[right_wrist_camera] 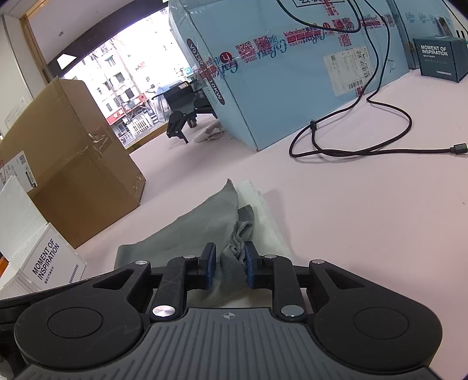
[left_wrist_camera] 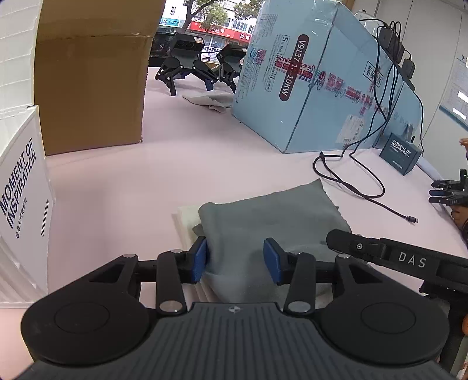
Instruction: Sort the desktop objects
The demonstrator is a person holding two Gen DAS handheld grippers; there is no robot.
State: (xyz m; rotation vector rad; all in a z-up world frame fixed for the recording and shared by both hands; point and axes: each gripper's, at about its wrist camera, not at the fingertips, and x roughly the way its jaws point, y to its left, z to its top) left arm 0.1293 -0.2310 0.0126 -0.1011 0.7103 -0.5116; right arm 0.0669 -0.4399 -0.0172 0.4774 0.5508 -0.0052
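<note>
Pink table (right_wrist_camera: pixel 351 219): grey cloth (right_wrist_camera: pixel 187 231) (bunched) between right gripper (right_wrist_camera: pixel 228 267) pads.

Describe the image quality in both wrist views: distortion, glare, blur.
Left wrist view: strong fisheye bend, the blue box edges bow; the window is bright but readable; the grey cloth blurs near the left gripper. Right wrist view: same bending, black corners; window washed out; cloth in the right gripper sharp.

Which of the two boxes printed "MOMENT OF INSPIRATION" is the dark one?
The dark box stands far off beside the big blue carton, near the black cable. The other, the white box, sits close by, in front of the brown carton.
</note>
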